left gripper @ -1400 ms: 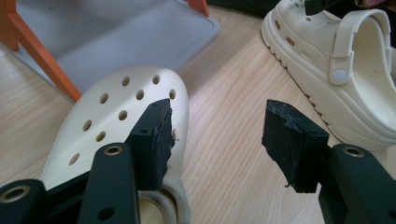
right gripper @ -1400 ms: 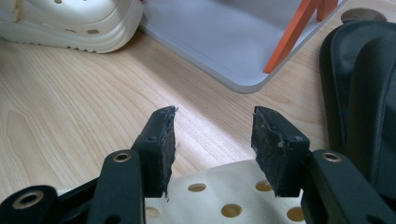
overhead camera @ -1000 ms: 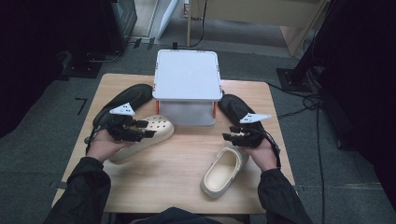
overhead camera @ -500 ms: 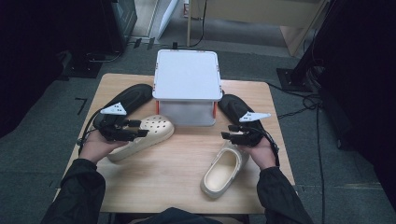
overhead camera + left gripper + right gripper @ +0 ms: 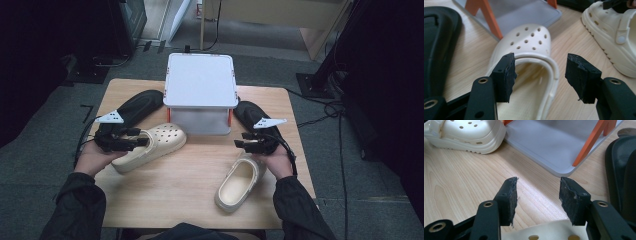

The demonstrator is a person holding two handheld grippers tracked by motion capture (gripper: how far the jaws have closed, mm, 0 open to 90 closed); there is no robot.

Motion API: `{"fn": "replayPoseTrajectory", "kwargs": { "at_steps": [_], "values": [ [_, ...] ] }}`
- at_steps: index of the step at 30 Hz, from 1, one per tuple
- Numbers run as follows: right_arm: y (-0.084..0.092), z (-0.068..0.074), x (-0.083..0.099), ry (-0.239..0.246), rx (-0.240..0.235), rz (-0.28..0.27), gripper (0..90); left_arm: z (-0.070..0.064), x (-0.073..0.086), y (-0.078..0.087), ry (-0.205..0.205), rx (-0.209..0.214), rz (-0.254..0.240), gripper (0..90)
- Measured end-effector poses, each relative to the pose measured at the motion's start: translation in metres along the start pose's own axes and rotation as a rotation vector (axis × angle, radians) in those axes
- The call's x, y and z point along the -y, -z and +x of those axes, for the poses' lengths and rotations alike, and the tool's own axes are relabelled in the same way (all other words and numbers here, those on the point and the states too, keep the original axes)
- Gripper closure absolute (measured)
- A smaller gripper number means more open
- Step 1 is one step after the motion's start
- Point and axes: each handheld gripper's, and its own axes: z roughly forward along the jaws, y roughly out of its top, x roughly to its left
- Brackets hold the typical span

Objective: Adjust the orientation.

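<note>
Nearest the table (image 5: pixel 170 200) edge, at about 5 o'clock, one cream clog (image 5: pixel 239 184) was lying with the right gripper (image 5: pixel 241 141) parked over its toe. The jaws were spread wide, with nothing pinched, and no shift from a second earlier was noticed.

The actual change was on the other side. The left gripper (image 5: pixel 540 75) had been slid back toward 9 o'clock along the second cream clog (image 5: pixel 531 42), from over the holed toe to the heel opening. Its jaws were wide too. The rim of the opening was straddled but not squeezed, so no grip had been made yet. It was probably being lined up for a grab at the rim, and that clog itself seemed to have barely budged.

Head count: two cream clogs, both loose on the table. Further back, two black shoes were lying, one at 10 o'clock (image 5: pixel 137 107) and one at 2 o'clock (image 5: pixel 250 115). One white box (image 5: pixel 200 85) with orange clips was set at 12 o'clock between them.
</note>
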Motion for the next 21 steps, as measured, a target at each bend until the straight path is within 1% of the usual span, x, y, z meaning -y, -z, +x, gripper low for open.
{"fn": "replayPoseTrajectory", "kwargs": {
  "at_steps": [2,5,7,9,11,12,17,21],
  "values": [
    [0.000,0.000,0.000,0.001,0.001,0.000,48.8,0.003,0.001,0.000,0.006,-0.001,-0.002,41.4],
    [0.000,0.000,0.000,-0.001,0.004,0.007,48.7,0.014,0.005,0.003,0.026,-0.006,-0.013,41.5],
    [0.000,0.000,0.000,-0.002,0.004,0.007,48.7,0.016,0.005,0.003,0.024,-0.008,-0.012,41.4],
    [0.000,-0.001,0.000,-0.007,0.007,0.007,48.6,0.021,0.005,0.003,0.028,-0.016,-0.009,41.1],
    [0.000,-0.001,0.000,-0.005,0.008,0.007,48.6,0.026,0.006,0.001,0.035,-0.016,-0.010,40.9],
    [-0.001,-0.001,0.000,-0.006,0.008,0.007,48.6,0.031,0.007,0.000,0.034,-0.016,-0.004,40.8],
    [-0.001,-0.001,0.000,-0.004,0.010,0.011,48.4,0.037,0.009,-0.005,0.022,-0.017,0.007,40.9],
    [-0.002,-0.001,0.000,-0.005,0.012,0.014,48.3,0.040,0.009,-0.014,0.019,-0.018,0.021,40.9]
  ]
}}
